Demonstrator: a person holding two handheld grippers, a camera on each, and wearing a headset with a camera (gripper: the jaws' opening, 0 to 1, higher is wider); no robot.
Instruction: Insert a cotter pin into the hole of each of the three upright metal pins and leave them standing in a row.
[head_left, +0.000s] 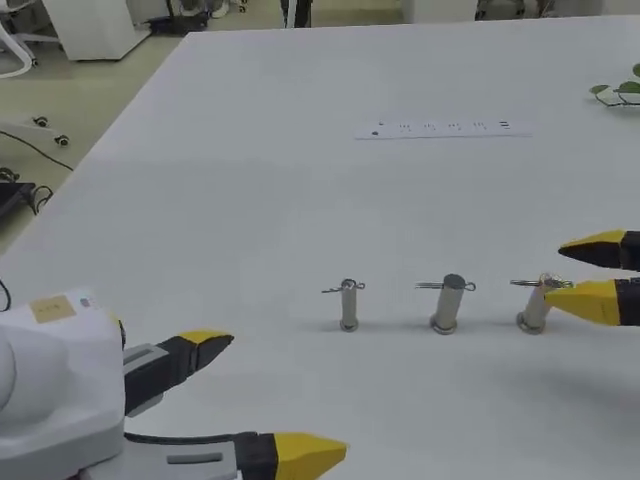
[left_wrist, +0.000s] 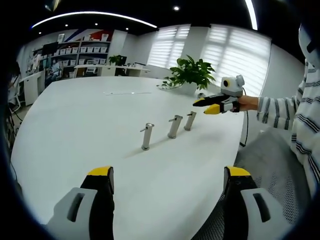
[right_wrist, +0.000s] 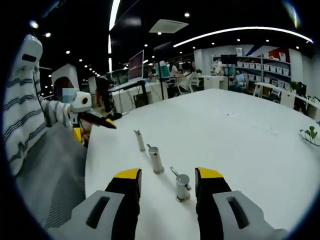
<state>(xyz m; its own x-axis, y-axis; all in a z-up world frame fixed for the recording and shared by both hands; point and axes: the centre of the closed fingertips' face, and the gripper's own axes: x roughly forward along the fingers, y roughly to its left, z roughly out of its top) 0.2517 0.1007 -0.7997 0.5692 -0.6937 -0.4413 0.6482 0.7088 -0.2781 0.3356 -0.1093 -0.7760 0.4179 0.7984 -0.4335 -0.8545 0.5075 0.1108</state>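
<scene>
Three upright metal pins stand in a row on the white table (head_left: 300, 180): left pin (head_left: 348, 306), middle pin (head_left: 446, 304), right pin (head_left: 533, 310). A cotter pin crosses the top of each: (head_left: 344, 288), (head_left: 446, 286), (head_left: 541, 284). My right gripper (head_left: 586, 272) is open at the right edge, its lower fingertip beside the right pin's top. In the right gripper view that pin (right_wrist: 182, 186) stands between the open jaws of the right gripper (right_wrist: 169, 175). My left gripper (head_left: 268, 396) is open and holds nothing, near the front left, well short of the row (left_wrist: 146, 136).
A flat white strip (head_left: 443, 128) lies further back on the table. Green plant leaves (head_left: 620, 91) show at the far right edge. The table's left edge runs diagonally, with floor and chair wheels (head_left: 40, 125) beyond. A person's striped sleeve (left_wrist: 280, 112) holds the right gripper.
</scene>
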